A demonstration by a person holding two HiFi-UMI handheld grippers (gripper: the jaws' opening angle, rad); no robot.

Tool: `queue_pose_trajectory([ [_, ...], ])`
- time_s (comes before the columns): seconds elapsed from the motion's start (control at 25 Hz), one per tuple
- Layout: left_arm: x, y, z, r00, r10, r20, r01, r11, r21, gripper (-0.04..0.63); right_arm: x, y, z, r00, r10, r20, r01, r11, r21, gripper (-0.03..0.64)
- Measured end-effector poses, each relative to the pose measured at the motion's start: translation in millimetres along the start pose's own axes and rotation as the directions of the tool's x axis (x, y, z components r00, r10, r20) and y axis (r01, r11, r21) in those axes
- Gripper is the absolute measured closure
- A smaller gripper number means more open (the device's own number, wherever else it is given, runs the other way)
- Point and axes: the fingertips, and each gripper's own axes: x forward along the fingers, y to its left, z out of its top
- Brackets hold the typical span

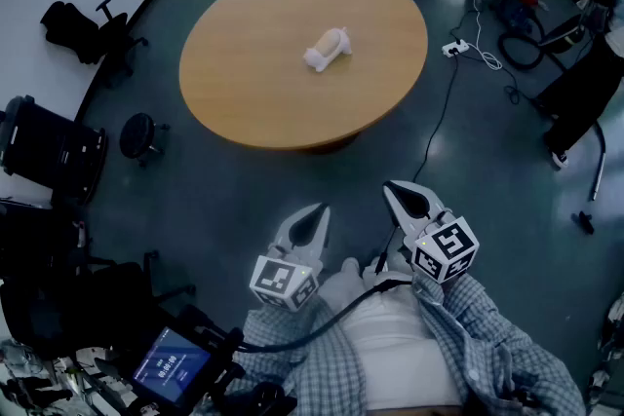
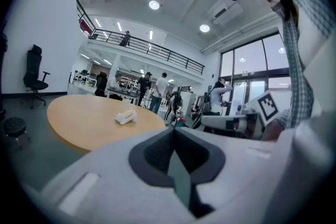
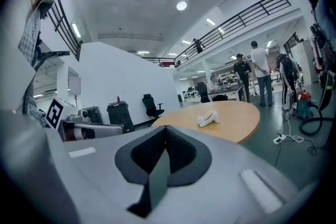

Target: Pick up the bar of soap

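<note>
A pale bar of soap lies with a white cloth-like piece near the middle of a round wooden table. It also shows small in the left gripper view as the soap and in the right gripper view as the soap. Both grippers are held close to my body, far short of the table. My left gripper is shut and empty, its tips meeting. My right gripper is shut with nothing between its jaws.
Black office chairs and a stool stand left of the table. A power strip with cables and a vacuum hose lie on the floor at right. People stand beyond the table, and a tablet sits at lower left.
</note>
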Motion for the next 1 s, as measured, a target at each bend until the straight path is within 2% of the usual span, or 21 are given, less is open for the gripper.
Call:
queue_pose_trajectory([
  [0.24,1.3,-0.7,6.0,1.000,0.018,-0.017,-0.018,1.000,-0.011,0.597,1.0,-0.2,-0.7,1.000,0.004,-0.003,-0.004,1.000,-0.005,0.615],
  [0.68,4.2,-3.3,-1.8,1.000,0.003,-0.009,-0.003,1.000,0.006,0.597,-1.3,-2.5,-0.6,1.000,0.011,-0.002,-0.011,1.000,0.003,0.615],
  [1.0,11.5,-6.1,4.3,0.999,0.037,-0.026,-0.037,0.999,-0.006,0.597,-1.5,-13.3,2.3,1.000,0.009,0.015,-0.009,1.000,0.020,0.615],
])
